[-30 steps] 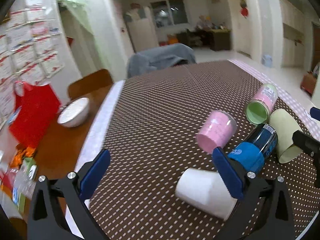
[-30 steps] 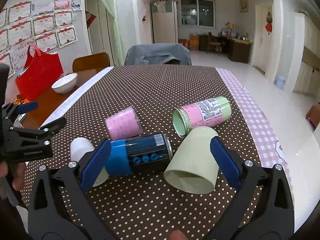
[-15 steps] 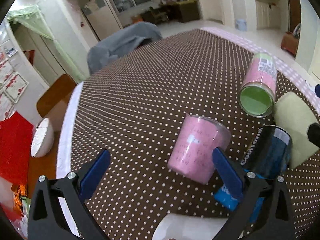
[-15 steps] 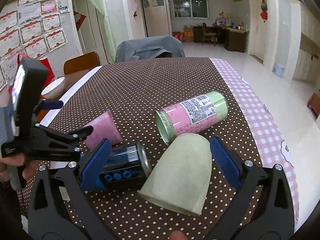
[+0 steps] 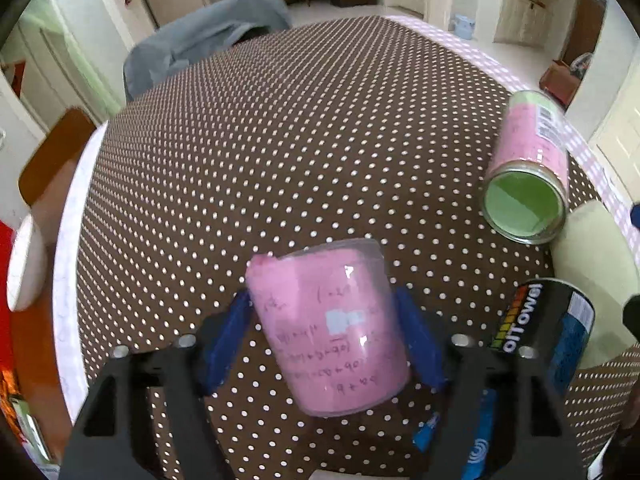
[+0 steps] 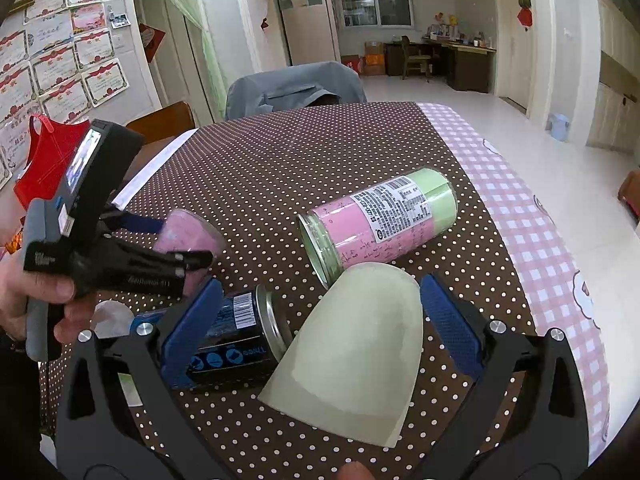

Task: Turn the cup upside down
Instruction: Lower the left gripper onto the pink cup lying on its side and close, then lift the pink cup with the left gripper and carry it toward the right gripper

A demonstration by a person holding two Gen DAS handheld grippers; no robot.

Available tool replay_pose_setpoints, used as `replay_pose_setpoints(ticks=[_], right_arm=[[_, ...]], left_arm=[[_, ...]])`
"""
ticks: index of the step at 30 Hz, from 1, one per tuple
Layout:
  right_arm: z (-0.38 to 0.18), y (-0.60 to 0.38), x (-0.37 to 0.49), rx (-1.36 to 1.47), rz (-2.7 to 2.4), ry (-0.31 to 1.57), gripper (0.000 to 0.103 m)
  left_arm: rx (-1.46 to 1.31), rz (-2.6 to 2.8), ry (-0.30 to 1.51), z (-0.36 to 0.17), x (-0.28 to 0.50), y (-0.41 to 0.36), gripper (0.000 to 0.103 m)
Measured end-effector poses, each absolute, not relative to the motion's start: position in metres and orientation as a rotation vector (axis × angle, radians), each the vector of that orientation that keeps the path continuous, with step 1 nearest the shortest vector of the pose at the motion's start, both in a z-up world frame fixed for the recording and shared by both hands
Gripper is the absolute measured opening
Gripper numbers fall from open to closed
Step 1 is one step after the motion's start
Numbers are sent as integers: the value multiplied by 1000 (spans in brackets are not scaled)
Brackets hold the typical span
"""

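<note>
Brown polka-dot cloth (image 5: 320, 128) covers the table, with a pink checked strip (image 6: 532, 240) along its right edge and a grey-draped chair (image 6: 296, 84) at the far end. From my left wrist view, the pink cup (image 5: 328, 328) lies on its side on the cloth near me, left of centre in the cluster, its long axis running roughly near to far and tilted a little leftward at the far end; which end is the mouth I cannot tell for sure. My left gripper (image 5: 320, 320) straddles it, blue pads on either side of the cup wall and appearing to touch it, though I cannot tell whether they are truly clamped. In the right wrist view that gripper comes in from the left, held by a hand (image 6: 36, 300) low over the table. My right gripper (image 6: 320, 320) hangs with jaws wide apart over the pale green cup (image 6: 352, 348), which lies on its side with its open mouth toward me. Beside it on the left lies a dark blue can (image 6: 236, 340); beyond it a pink-and-green jar (image 6: 380, 220) lies with its open end toward the near left. A white cup (image 6: 110, 318) lies near the left hand.
</note>
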State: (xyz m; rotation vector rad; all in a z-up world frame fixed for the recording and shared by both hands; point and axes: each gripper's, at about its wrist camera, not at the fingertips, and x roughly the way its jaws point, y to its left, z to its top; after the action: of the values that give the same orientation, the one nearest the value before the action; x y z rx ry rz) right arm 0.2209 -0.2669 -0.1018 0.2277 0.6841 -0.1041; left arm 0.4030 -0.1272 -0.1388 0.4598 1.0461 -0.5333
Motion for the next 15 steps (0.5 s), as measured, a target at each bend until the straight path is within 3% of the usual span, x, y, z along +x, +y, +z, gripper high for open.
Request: replay_pose_setpoints(ticks=[8, 15], right_arm=[[-102, -268, 215, 234, -110, 682, 97], [-94, -262, 202, 228, -111, 658, 97]], left_arm=[[399, -524, 1038, -132, 406, -117, 69], [354, -518, 958, -95, 386, -96, 69]])
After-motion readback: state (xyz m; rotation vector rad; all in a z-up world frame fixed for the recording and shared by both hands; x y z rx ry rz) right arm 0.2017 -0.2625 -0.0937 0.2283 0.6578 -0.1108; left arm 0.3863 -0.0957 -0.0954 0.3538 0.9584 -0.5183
